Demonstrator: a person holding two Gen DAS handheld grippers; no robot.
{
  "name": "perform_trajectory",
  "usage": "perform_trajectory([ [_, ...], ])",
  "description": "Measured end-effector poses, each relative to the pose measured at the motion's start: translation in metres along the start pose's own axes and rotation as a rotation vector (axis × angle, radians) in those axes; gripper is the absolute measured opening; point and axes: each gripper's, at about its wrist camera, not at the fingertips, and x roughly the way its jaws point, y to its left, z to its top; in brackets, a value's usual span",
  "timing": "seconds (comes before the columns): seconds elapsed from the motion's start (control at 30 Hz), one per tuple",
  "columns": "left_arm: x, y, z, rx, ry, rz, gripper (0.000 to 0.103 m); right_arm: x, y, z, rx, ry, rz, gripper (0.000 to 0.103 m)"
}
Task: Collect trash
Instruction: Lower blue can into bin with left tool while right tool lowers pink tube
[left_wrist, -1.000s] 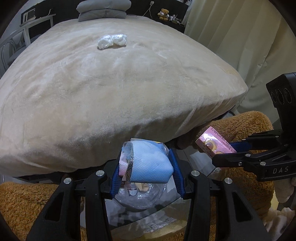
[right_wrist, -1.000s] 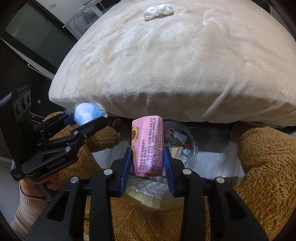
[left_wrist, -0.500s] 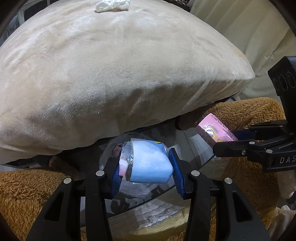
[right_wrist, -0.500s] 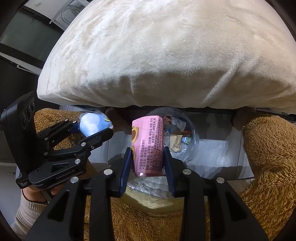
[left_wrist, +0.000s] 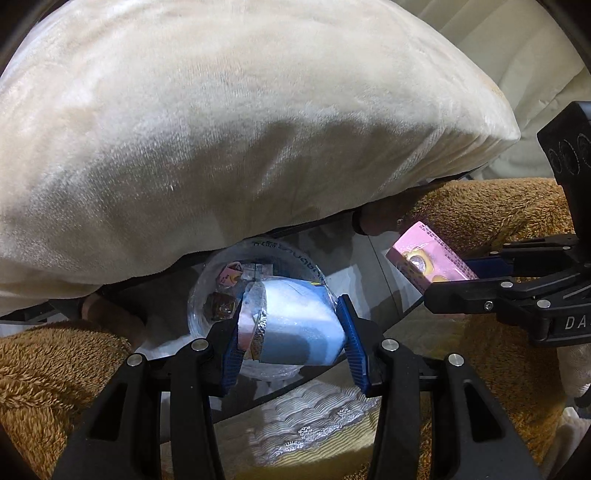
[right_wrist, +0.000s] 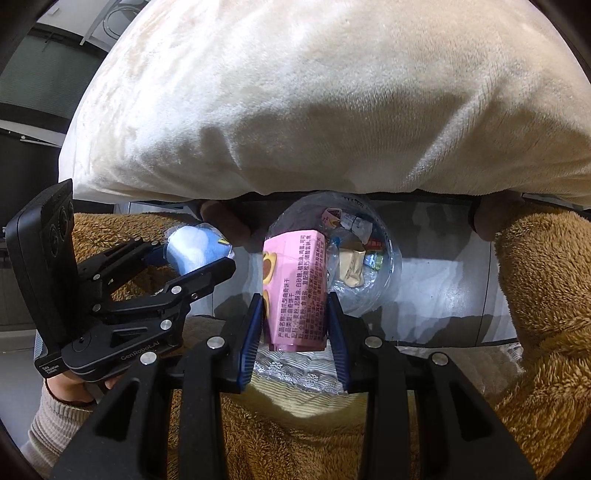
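Beige bed (left_wrist: 240, 122) looms closer; I've lowered both grippers, left gripper (left_wrist: 291, 325) clamping blue packet (left_wrist: 299, 325), right gripper (right_wrist: 295, 317) clamping pink box (right_wrist: 295, 288), nearing the clear bin (right_wrist: 384, 266).

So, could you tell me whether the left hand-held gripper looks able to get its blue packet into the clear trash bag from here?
Probably yes: the left hand-held gripper holds the blue packet right over the clear trash bag, whose mouth looks open.

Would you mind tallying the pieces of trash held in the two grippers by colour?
Pink: 1, the pink packet in the right gripper
Blue: 1, the blue packet in the left gripper
Total: 2
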Motion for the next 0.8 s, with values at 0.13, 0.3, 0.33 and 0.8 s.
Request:
perform_trajectory([
  [0.13, 0.009, 0.001, 0.002, -0.001, 0.027, -0.005, 0.045, 0.009, -0.004, 0.003, 0.007, 0.023, 0.005, 0.035],
  [0.3, 0.018, 0.004, 0.002, -0.004, 0.057, -0.013, 0.045, 0.018, -0.007, 0.007, 0.014, 0.045, 0.002, 0.035],
  [0.33, 0.02, 0.004, 0.003, -0.005, 0.062, -0.014, 0.045, 0.019, -0.008, 0.007, 0.016, 0.049, 0.004, 0.035],
  [0.8, 0.038, 0.005, 0.001, -0.009, 0.116, -0.019, 0.045, 0.033, -0.014, 0.014, 0.033, 0.081, 0.005, 0.035],
])
